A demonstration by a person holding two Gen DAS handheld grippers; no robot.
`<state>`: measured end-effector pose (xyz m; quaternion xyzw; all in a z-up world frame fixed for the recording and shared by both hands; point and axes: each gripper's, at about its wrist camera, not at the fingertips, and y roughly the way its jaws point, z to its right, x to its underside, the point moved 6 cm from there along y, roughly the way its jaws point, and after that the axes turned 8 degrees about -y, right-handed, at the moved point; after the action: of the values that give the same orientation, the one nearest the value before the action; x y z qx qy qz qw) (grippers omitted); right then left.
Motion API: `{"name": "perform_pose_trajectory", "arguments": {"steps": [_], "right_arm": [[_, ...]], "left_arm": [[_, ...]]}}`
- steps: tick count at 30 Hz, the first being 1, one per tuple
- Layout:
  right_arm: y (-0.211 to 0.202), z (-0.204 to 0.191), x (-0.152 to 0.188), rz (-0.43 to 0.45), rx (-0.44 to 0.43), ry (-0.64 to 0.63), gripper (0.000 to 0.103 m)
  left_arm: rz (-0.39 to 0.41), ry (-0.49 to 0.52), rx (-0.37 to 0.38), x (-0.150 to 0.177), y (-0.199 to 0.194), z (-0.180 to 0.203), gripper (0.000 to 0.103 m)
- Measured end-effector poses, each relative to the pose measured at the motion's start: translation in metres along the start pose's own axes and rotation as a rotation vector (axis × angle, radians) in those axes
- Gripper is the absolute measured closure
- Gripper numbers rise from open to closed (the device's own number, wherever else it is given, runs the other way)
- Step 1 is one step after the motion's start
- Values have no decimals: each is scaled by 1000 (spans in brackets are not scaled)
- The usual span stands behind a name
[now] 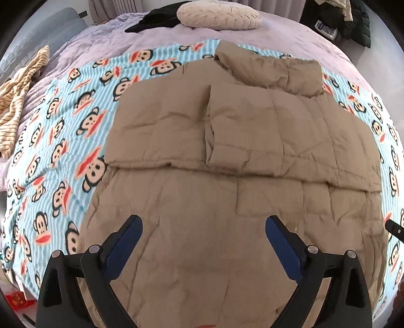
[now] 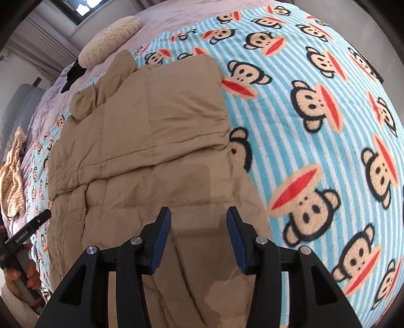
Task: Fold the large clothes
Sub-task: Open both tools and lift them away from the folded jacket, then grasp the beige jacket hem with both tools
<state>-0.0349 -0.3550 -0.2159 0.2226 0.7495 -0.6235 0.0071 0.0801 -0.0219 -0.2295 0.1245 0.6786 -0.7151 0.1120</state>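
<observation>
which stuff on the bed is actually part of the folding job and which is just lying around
Part of the job:
- tan quilted puffer jacket, sleeves folded in
- left gripper, open above it
- right gripper, open above it

Just lying about:
- blue striped monkey-print fleece blanket under the jacket
- round cream pleated cushion
- yellow striped garment
- black garment

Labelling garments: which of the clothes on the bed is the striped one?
The yellow striped garment, crumpled at the bed's left edge. The tan puffer jacket and the black garment by the pillow are plain.
</observation>
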Motion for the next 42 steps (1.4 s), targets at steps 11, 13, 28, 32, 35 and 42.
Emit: {"name": "perform_pose_trajectory", "arguments": {"steps": [11, 13, 28, 32, 35, 42], "right_arm": [[-13, -60, 51, -4, -48, 1, 35], [-23, -67, 61, 4, -60, 27, 27], [-82, -91, 136, 25, -61, 150, 15], [-87, -97, 154, 14, -86, 166, 15], [-87, -97, 166, -13, -94, 178, 15], [-87, -93, 177, -48, -122, 202, 15]], "left_arm": [[-32, 55, -29, 53, -28, -35, 4], [-54, 65, -38, 66, -36, -44, 4], [-90, 76, -20, 136, -86, -95, 4], [-110, 73, -25, 149, -90, -104, 4], [-116, 56, -28, 158, -97, -111, 4], [-122, 10, -50, 171, -104, -116, 4]]}}
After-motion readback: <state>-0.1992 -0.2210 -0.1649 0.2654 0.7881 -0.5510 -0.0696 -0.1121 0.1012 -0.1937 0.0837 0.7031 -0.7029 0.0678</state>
